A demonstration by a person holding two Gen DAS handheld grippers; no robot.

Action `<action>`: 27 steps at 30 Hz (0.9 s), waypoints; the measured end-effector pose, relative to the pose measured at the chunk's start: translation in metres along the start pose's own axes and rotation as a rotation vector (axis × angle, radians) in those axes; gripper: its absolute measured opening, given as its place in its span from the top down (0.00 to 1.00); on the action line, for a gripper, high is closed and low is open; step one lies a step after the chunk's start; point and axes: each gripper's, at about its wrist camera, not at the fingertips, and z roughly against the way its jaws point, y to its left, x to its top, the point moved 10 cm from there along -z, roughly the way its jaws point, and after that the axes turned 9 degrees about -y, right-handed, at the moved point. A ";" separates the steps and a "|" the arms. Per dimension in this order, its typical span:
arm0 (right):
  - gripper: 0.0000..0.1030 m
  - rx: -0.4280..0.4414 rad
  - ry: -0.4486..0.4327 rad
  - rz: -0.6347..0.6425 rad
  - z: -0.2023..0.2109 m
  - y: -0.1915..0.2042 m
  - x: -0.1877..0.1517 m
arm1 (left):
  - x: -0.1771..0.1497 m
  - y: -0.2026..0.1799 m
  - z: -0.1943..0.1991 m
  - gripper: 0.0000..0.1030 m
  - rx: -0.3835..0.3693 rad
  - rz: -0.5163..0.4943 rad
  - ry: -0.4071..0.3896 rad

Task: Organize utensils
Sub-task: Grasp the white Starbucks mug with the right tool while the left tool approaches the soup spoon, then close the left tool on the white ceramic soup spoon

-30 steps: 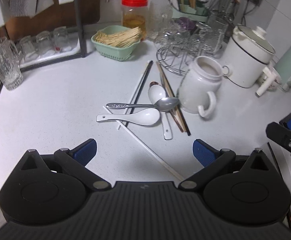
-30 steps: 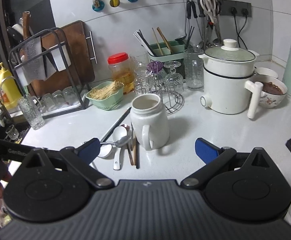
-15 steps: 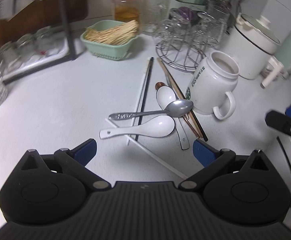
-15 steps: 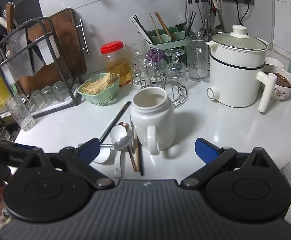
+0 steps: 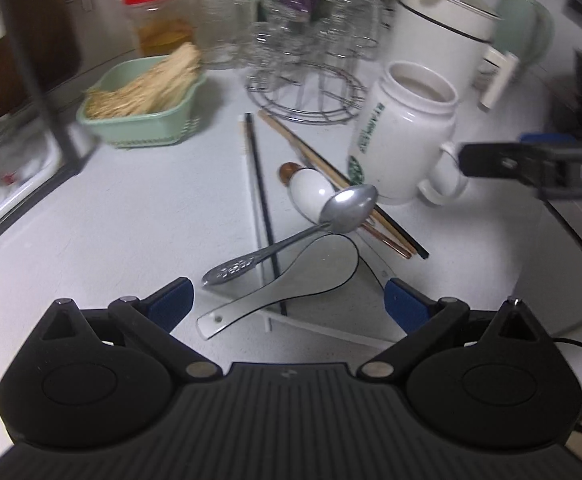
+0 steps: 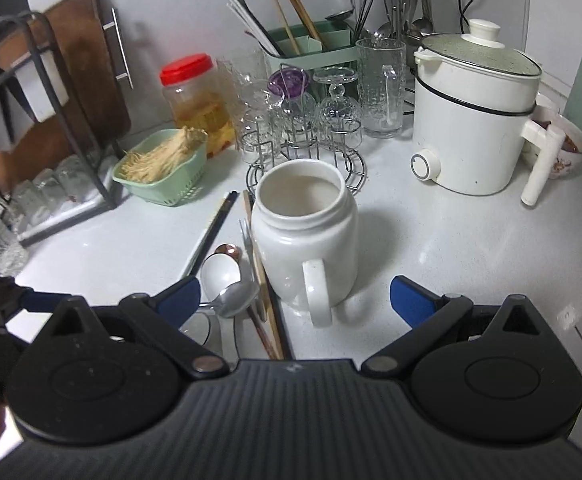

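Note:
A pile of utensils lies on the white counter beside a white handled mug (image 5: 407,136). A metal spoon (image 5: 347,208) rests across a white ceramic spoon (image 5: 319,268), a second ceramic spoon (image 5: 309,188), a black chopstick (image 5: 259,200) and wooden chopsticks (image 5: 331,176). A white chopstick (image 5: 331,330) lies nearest me. My left gripper (image 5: 287,302) hangs open just short of the ceramic spoon's handle. My right gripper (image 6: 295,298) is open with the mug (image 6: 305,232) straight ahead between its fingers, its handle toward me. The metal spoon (image 6: 235,298) lies by its left finger.
A green utensil holder (image 6: 311,48) with chopsticks stands at the back wall. Around it are a glass rack (image 6: 303,136), a red-lidded jar (image 6: 195,100), a green basket (image 6: 159,168), a white electric pot (image 6: 475,120) and a dish rack (image 6: 43,128) at left.
Both grippers have moved forward and lower toward the pile and the mug. The left view now swings with motion blur. Both stay open and the utensils have not moved.

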 end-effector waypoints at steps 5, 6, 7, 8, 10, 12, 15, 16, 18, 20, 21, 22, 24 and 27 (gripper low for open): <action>0.00 -0.037 0.036 0.034 -0.026 0.001 0.002 | -0.002 -0.011 -0.016 0.01 -0.103 -0.110 0.026; 0.00 -0.041 0.040 0.029 -0.030 -0.001 0.002 | -0.003 -0.014 -0.019 0.01 -0.114 -0.133 0.029; 0.00 -0.041 0.048 0.023 -0.035 -0.004 0.001 | -0.003 -0.016 -0.022 0.01 -0.116 -0.159 0.031; 0.00 -0.040 0.052 0.020 -0.039 -0.006 0.002 | -0.003 -0.018 -0.026 0.01 -0.117 -0.185 0.031; 0.01 -0.023 0.052 0.031 -0.047 -0.009 0.004 | -0.002 -0.022 -0.033 0.01 -0.127 -0.229 0.035; 0.01 -0.008 0.050 0.052 -0.053 -0.011 0.007 | -0.002 -0.027 -0.041 0.03 -0.135 -0.259 0.048; 0.04 0.017 0.056 0.080 -0.063 -0.014 0.008 | -0.001 -0.033 -0.051 0.10 -0.148 -0.289 0.066; 0.05 0.031 0.050 0.087 -0.065 -0.013 0.009 | 0.000 -0.034 -0.055 0.10 -0.145 -0.312 0.066; 0.10 0.055 0.042 0.083 -0.071 -0.013 0.010 | 0.000 -0.037 -0.061 0.16 -0.134 -0.369 0.072; 0.15 0.075 0.054 0.075 -0.077 -0.012 0.010 | -0.001 -0.041 -0.066 0.19 -0.149 -0.405 0.081; 0.14 0.089 0.052 0.079 -0.079 -0.010 0.011 | -0.001 -0.042 -0.068 0.23 -0.165 -0.410 0.091; 0.14 0.094 0.048 0.090 -0.079 -0.008 0.012 | -0.002 -0.043 -0.070 0.24 -0.176 -0.420 0.104; 0.14 0.102 0.045 0.101 -0.079 -0.008 0.011 | -0.004 -0.043 -0.074 0.30 -0.181 -0.455 0.118; 0.15 0.121 0.045 0.102 -0.078 -0.009 0.011 | -0.005 -0.043 -0.077 0.35 -0.198 -0.470 0.139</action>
